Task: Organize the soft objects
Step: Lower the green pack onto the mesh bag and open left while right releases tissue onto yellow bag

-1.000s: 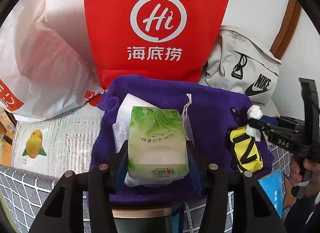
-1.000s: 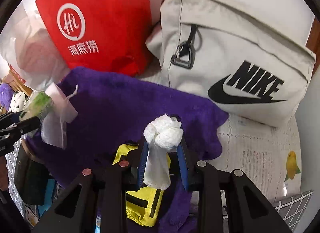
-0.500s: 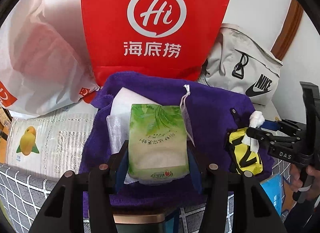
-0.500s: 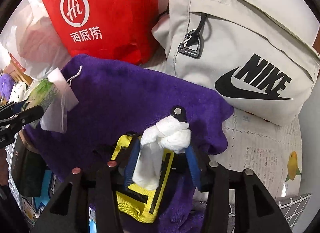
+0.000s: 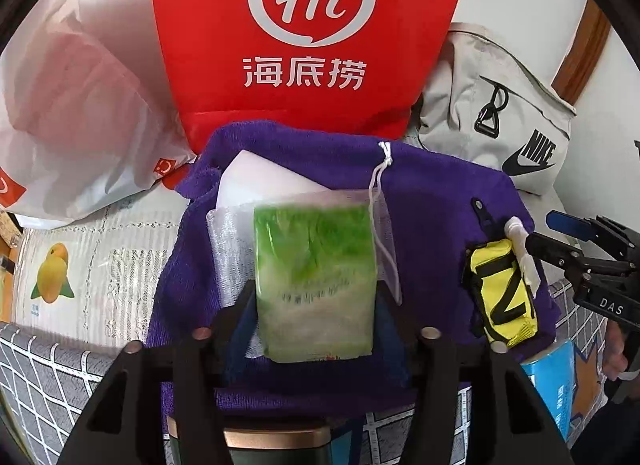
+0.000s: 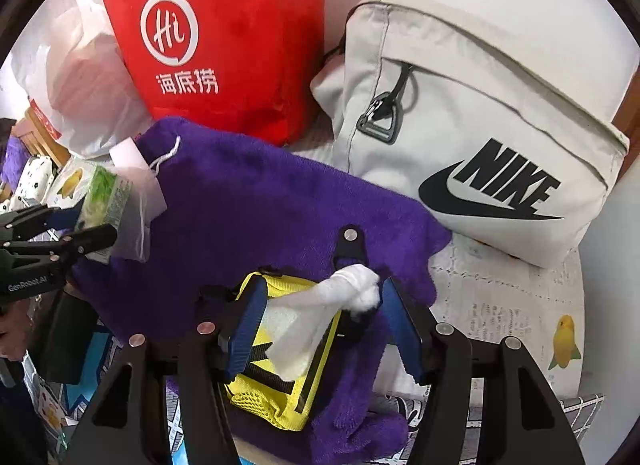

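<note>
Your biggest soft things stand at the back against the wall: the red bag (image 5: 304,41) in the middle, the grey backpack (image 6: 472,133) to its right, a white plastic bag (image 5: 80,105) to its left. In front of them the purple towel (image 6: 256,217) lies spread flat, and everything you are sorting sits on it.

Your left gripper (image 5: 316,329) has just been opening; the green tissue pack (image 5: 316,277) stands between its jaws, long axis running away from you toward the red bag. It looks blurred, and the pads seem to have let go, so I judge it released onto the towel, over a white mesh pouch (image 5: 240,225).

Your right gripper (image 6: 324,325) has also just been spreading. The knotted white cloth (image 6: 348,293) lies loose between its jaws, slanting from the knot near the right pad down toward the left one, draped over the yellow pouch (image 6: 280,385). Neither pad presses it.

So each hand already sits at its own item; backing straight out should clear both.

The towel lies on a pale mat with a yellow bird print (image 6: 564,341), a checked grey edge (image 5: 48,365) nearest you.
</note>
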Action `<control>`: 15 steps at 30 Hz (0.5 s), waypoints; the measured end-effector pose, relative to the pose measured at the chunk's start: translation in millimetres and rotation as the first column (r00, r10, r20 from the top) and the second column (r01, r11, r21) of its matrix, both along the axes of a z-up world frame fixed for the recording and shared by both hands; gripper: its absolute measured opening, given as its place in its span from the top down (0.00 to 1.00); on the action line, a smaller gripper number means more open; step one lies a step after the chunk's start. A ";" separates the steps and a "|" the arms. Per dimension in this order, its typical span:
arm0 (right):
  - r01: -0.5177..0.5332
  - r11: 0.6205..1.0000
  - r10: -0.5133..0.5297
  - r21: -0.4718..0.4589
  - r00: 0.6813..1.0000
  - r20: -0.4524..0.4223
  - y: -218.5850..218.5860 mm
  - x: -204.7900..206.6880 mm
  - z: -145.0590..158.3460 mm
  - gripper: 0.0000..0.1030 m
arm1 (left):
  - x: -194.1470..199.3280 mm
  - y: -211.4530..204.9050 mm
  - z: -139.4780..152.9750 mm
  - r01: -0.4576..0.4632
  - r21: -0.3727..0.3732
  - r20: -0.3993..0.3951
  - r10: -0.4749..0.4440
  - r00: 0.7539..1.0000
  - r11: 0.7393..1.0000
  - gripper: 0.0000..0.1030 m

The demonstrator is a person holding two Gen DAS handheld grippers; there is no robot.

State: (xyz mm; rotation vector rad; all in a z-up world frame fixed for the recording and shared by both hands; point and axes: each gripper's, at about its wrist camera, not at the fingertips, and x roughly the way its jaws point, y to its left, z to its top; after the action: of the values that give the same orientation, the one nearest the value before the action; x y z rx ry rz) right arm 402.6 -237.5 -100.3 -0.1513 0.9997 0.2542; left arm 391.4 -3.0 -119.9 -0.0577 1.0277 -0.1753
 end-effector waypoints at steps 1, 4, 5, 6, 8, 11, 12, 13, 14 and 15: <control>0.000 1.000 -0.001 0.002 1.000 0.005 -0.1 -0.8 2.1 0.42 | -0.5 0.4 1.5 -0.006 -0.005 0.006 0.006 1.000 1.000 0.38; -0.007 1.000 0.007 0.004 1.000 0.013 -0.6 -6.1 8.8 0.42 | -3.2 1.7 7.5 -0.010 -0.013 0.024 0.010 1.000 1.000 0.33; -0.011 1.000 0.011 0.003 1.000 0.020 0.5 -7.7 11.2 0.42 | -4.2 1.9 9.2 -0.010 -0.013 0.028 0.011 1.000 1.000 0.33; -0.014 1.000 0.014 0.004 1.000 0.023 1.9 -7.0 12.0 0.42 | -5.4 1.9 11.4 -0.012 -0.010 0.032 0.013 0.999 1.000 0.33; -0.025 1.000 0.025 0.007 0.999 0.030 4.3 -11.7 15.6 0.42 | -7.3 2.5 15.5 -0.013 -0.006 0.040 0.014 0.999 1.000 0.33; -0.038 0.999 0.037 0.003 0.998 0.045 9.6 -17.3 22.3 0.42 | -11.5 5.7 23.6 -0.013 -0.001 0.053 0.013 0.999 1.000 0.33; -0.042 0.999 0.042 0.003 0.998 0.049 11.5 -18.8 24.6 0.42 | -13.3 7.0 27.2 -0.016 0.004 0.060 0.016 0.998 1.000 0.33; -0.047 0.999 0.046 0.005 0.997 0.054 13.3 -20.3 27.1 0.42 | -15.2 7.8 30.9 -0.017 0.010 0.067 0.016 0.998 1.000 0.33; -0.052 0.999 0.051 0.007 0.997 0.059 14.4 -22.6 30.4 0.42 | -17.0 8.3 34.6 -0.016 0.015 0.074 0.015 0.997 1.000 0.33; -0.055 0.998 0.055 0.008 0.996 0.063 15.5 -25.1 33.6 0.42 | -18.2 8.3 37.2 -0.017 0.019 0.079 0.016 0.997 1.000 0.33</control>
State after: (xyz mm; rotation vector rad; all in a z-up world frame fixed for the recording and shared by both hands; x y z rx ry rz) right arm 377.5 -222.0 -66.7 -0.1772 0.9323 0.3029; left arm 373.3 5.2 -82.7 -0.0407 0.9494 -0.1513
